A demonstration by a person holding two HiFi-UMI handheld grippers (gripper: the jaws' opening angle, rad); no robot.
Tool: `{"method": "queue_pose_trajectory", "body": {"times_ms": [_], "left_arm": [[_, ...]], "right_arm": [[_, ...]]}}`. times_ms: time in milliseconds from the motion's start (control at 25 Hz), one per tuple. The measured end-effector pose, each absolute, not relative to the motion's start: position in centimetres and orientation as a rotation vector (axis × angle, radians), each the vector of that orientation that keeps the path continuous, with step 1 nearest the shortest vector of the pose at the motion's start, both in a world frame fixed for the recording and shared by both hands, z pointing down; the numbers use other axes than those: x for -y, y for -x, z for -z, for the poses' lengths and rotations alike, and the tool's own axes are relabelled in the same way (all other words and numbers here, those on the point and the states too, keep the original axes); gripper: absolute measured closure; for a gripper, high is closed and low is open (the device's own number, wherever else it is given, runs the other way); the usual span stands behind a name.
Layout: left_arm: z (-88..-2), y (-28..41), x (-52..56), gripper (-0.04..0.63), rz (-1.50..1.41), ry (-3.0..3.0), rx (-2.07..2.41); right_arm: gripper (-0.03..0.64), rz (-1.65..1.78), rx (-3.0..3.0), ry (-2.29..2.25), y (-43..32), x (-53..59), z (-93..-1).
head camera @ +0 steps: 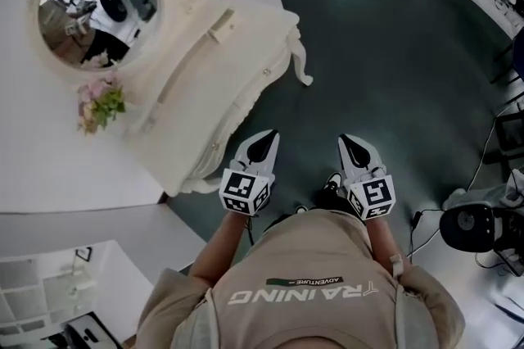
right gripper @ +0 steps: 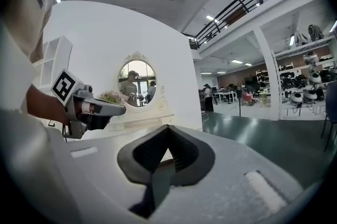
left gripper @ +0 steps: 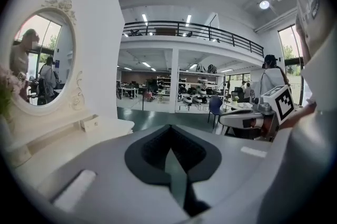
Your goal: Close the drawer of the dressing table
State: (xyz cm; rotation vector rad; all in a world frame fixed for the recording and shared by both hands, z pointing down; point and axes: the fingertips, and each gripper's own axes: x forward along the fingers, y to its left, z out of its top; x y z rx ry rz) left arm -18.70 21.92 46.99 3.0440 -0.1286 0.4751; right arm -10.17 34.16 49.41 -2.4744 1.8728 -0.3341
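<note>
The dressing table (head camera: 205, 93) stands against the white wall (head camera: 49, 167), at the upper left of the head view, and the task looks not yet begun. The long front under its worktop, with small knobs (head camera: 266, 71), seems to lie flush. The little drawer (head camera: 219, 26) in the raised shelf below the round mirror (head camera: 98, 7) appears to jut out from the shelf line, so it is probably the one still to be pushed in, though I cannot be sure how far it is out. Both tools are held close to the person's body, well apart from the table and touching nothing. The left hand-held gripper (head camera: 264, 144) is nearer the table's front edge and the right hand-held gripper (head camera: 352, 144) is beside it. Each has its jaws drawn together with nothing between them. What is left is the whole approach and the push. The dark green floor (head camera: 385, 52) between the person and the table is open. Dark equipment with cables (head camera: 471, 226) sits off to the right, away from the path. A posy of flowers (head camera: 102, 103) on the worktop near the mirror is well to the side of the drawer and is unlikely to interfere.
</note>
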Motion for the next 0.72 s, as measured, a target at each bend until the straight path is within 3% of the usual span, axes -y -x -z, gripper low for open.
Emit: {"method": "queue_pose_trajectory", "body": {"times_ms": [360,720], "left_arm": [[-48.2,14.3,-17.5,0.580,-0.377,-2.813,0.375],[-50.2,10.1,-18.0,0.580,-0.478,-2.830,0.341]], "right_arm": [[0.615,0.325,-2.032,2.409,2.8,-30.4,-49.1],[0.615,0.469,-2.123,2.325,1.4,-29.3,-51.8]]}}
